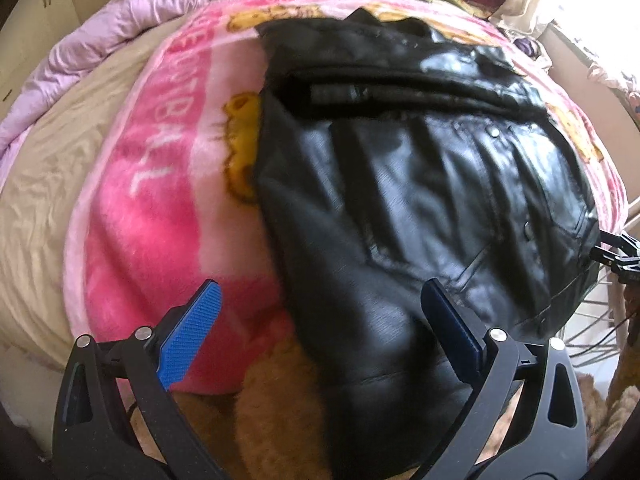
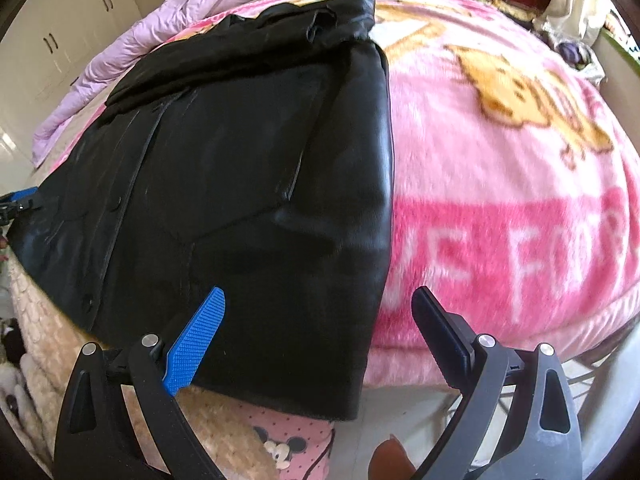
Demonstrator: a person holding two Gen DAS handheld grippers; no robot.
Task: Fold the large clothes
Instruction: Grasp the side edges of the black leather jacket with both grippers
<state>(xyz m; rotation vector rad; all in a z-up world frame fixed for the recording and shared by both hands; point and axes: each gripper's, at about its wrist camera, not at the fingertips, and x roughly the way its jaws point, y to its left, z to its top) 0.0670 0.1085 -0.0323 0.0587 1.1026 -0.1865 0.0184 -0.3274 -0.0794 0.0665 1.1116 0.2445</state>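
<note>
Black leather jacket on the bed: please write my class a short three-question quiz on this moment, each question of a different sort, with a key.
1. True or false: the left claw is clamped shut on the black leather jacket.
2. Multiple choice: what does the jacket lie on? A) a bare wooden floor B) a pink printed blanket C) a metal tray
3. Fill in: in the right wrist view, the right claw stands ____, its two fingers straddling the jacket's right-hand edge.

Key
1. False: both fingers are spread apart over the jacket's near end.
2. B
3. open
</note>
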